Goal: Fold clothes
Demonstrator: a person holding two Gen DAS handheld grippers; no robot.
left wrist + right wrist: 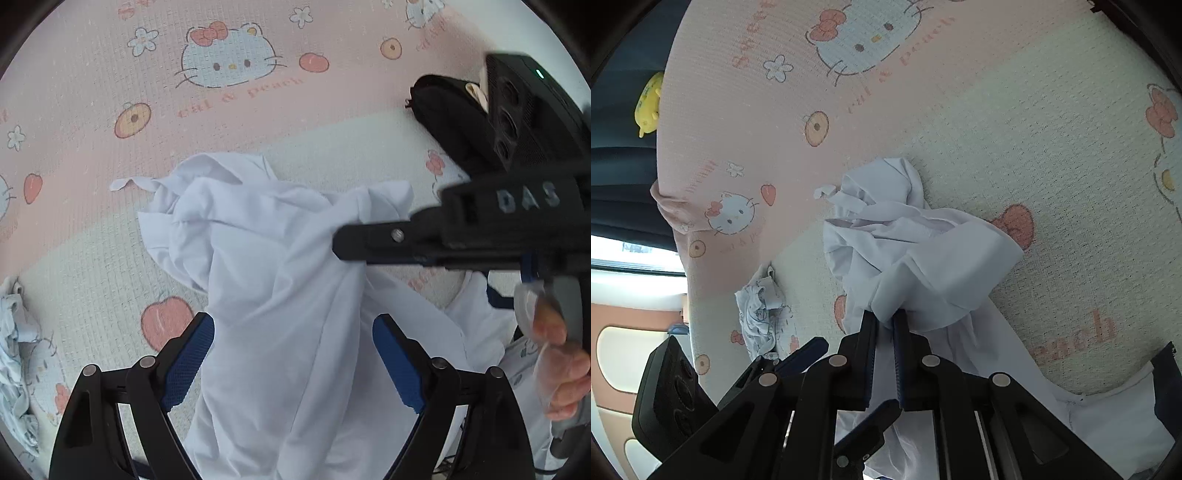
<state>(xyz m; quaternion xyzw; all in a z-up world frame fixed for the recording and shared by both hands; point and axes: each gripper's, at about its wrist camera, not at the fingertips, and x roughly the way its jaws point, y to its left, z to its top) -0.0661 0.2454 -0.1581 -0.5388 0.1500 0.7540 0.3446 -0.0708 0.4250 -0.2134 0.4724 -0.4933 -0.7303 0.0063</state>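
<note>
A crumpled white garment (266,258) lies partly on the bed and is partly lifted toward me. My right gripper (884,321) is shut on a bunched fold of it; in the left wrist view the right gripper (338,245) reaches in from the right, pinching the cloth. My left gripper (293,350) stands open, with the hanging cloth passing between its blue pads and neither pad pressed on it. In the right wrist view its fingers (809,352) show spread apart just below the right gripper. A hand (557,354) holds the right gripper's handle.
The bed sheet (110,74) is pink and cream with cat and peach prints. A small crumpled patterned cloth (761,317) lies at the left. A black pouch (443,110) sits at the far right. A yellow toy (648,103) lies beyond the bed's edge.
</note>
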